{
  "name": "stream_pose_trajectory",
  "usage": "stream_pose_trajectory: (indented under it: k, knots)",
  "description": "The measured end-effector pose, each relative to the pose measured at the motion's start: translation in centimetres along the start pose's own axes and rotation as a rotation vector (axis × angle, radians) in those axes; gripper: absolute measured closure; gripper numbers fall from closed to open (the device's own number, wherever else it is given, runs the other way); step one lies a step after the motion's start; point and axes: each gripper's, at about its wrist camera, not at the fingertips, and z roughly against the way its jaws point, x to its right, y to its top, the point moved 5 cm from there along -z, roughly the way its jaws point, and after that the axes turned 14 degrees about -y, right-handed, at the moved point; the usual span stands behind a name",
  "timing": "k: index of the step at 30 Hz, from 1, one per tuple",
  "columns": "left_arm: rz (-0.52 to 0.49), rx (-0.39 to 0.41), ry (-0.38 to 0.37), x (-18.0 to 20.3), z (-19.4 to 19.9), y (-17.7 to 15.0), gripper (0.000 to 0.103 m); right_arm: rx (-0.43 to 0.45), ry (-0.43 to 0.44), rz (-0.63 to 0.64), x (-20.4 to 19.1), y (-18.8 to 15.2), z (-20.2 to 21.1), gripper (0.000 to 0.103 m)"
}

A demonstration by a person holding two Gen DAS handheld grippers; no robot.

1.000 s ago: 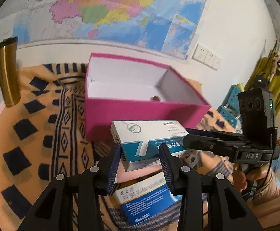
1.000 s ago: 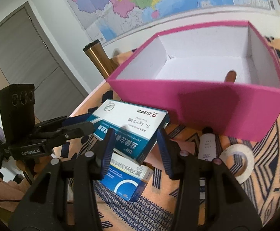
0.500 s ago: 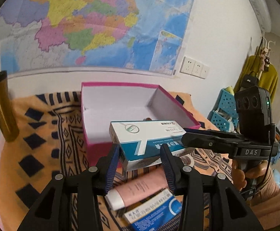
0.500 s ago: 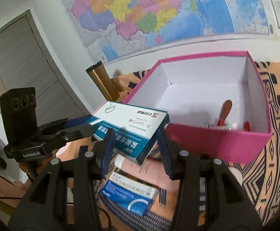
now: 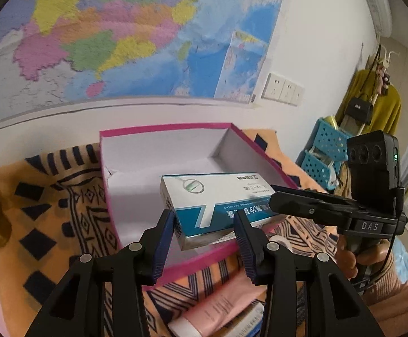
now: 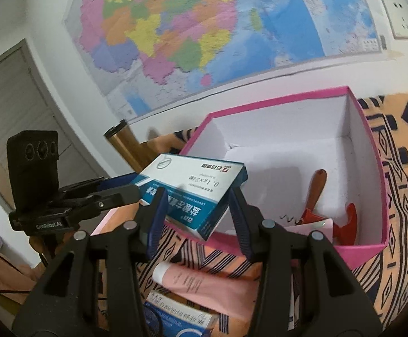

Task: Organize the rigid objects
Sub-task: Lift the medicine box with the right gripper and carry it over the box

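A white and teal medicine box (image 5: 215,205) is held in the air over the open pink box (image 5: 204,261), gripped from both ends. My left gripper (image 5: 204,233) is shut on its near end. My right gripper (image 6: 197,210) is shut on the other end of the medicine box (image 6: 195,191), which hangs above the near left corner of the pink box (image 6: 353,250). Each gripper shows in the other's view. Inside the pink box lie a red corkscrew with a wooden handle (image 6: 316,196) and a pale card (image 6: 310,229).
A pink tube (image 6: 204,283) and a blue and white medicine box (image 6: 178,317) lie on the orange patterned cloth (image 6: 400,196) in front of the pink box. A gold flask (image 6: 125,146) stands at the left. A map hangs on the wall behind.
Both grippers have lifted the medicine box together and carried it forward, from in front of the pink box to above its opening. The grip on it is unchanged.
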Motion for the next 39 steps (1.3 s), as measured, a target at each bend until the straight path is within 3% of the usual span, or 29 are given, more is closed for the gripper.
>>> stream_pose_trajectory:
  k: [6,9,27,39]
  knots:
    - [0.028,-0.015,-0.029,-0.3,-0.8,-0.9,0.060,-0.053,-0.045,-0.035,1.0,0.5,-1.3,0.055]
    - [0.019,0.002,-0.022,-0.2,-0.7,-1.9,0.060,-0.037,-0.058,-0.016,1.0,-0.1,-1.4,0.055]
    - [-0.010,0.016,0.097,-0.6,-1.0,-1.9,0.059,-0.061,-0.027,0.012,1.0,-0.3,-3.2,0.055]
    - [0.042,-0.004,0.151,-2.5,-1.7,-2.3,0.059,-0.103,-0.027,0.055,0.5,0.0,-5.0,0.055]
